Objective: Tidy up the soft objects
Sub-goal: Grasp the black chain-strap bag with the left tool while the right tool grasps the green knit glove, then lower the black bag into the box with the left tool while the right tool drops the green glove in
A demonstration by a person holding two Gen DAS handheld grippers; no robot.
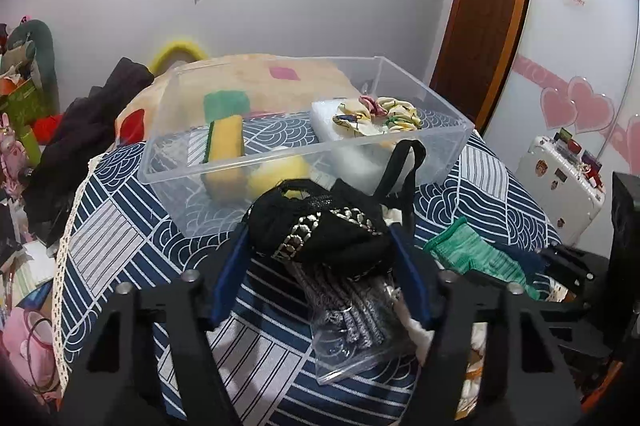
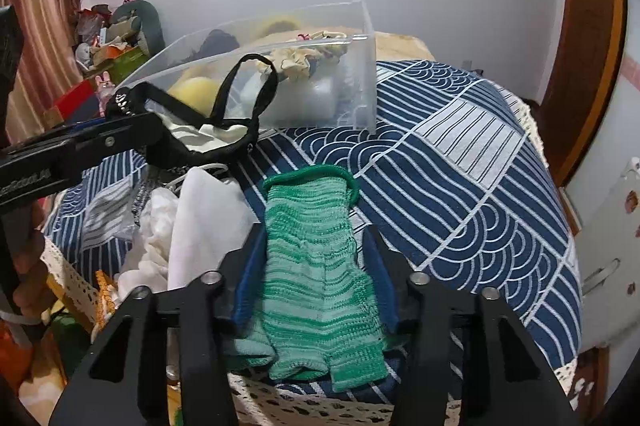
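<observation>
My left gripper (image 1: 320,246) is shut on a black fabric cap with a studded band (image 1: 320,226), held just above the blue patterned cloth (image 1: 120,226) in front of the clear plastic box (image 1: 304,154). The cap also shows in the right wrist view (image 2: 208,134). The box holds a yellow-green sponge (image 1: 226,142), a white sponge (image 1: 332,122) and patterned scrunchies (image 1: 380,112). My right gripper (image 2: 316,258) has its blue fingers around a green knitted glove (image 2: 316,266) lying on the cloth.
A clear bag of grey cords (image 1: 352,318) lies under the cap. White cloths (image 2: 192,226) are piled left of the glove. A white suitcase (image 1: 560,182) stands at the right. Clutter lines the left wall (image 2: 112,42).
</observation>
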